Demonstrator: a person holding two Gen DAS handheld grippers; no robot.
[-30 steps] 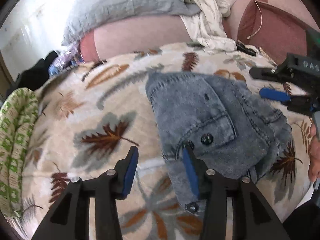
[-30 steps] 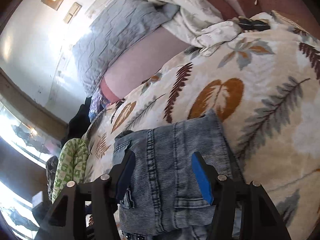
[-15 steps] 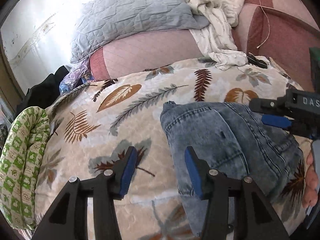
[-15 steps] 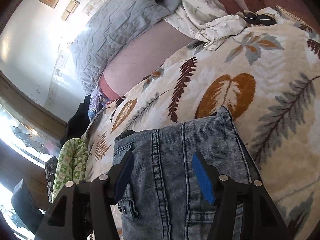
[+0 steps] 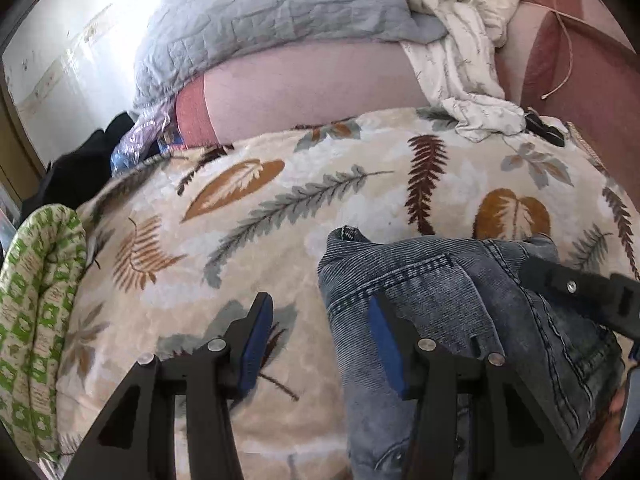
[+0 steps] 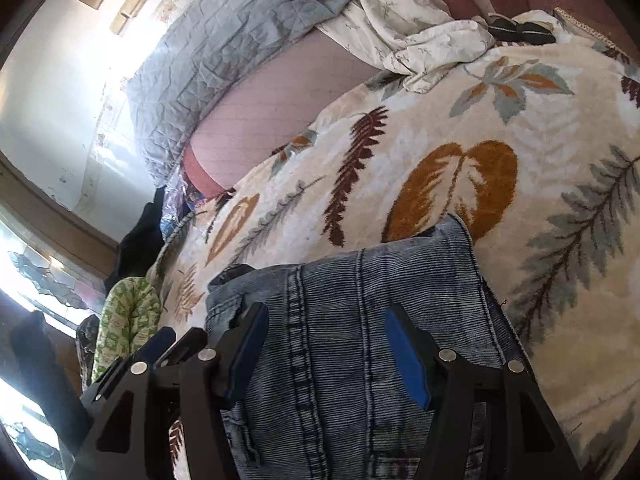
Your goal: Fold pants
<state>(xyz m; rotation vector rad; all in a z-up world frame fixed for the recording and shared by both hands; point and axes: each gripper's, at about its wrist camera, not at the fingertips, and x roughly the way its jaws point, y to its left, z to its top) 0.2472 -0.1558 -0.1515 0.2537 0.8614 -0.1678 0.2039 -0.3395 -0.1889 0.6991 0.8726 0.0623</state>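
One pair of denim pants (image 5: 452,300), folded into a compact bundle, lying on the leaf-print blanket (image 5: 280,208); seen also under the right gripper (image 6: 324,350) as pants (image 6: 360,320) with the seams running between its fingers. Probably laid flat on the soft blanket so that the fold keeps its shape.

Left gripper (image 5: 318,344) with fingers spread and pinching nothing: left finger over bare blanket, right finger (image 5: 386,336) over the left edge of the bundle. Right gripper also spread, both blue pads above the denim, pressing on nothing visible. Judged as hands hovering to check or tidy the fold, which looks nearly finished.

Beyond the fingers: grey quilt (image 5: 272,12) and crumpled white cloth (image 5: 460,56) at the far side, green patterned cloth (image 5: 36,300) far to the left.

Compared with one second ago: pocket buttons near the left gripper's right finger no longer in view, bundle now lower and more to the right, more blanket visible ahead; denim fills more of the right view
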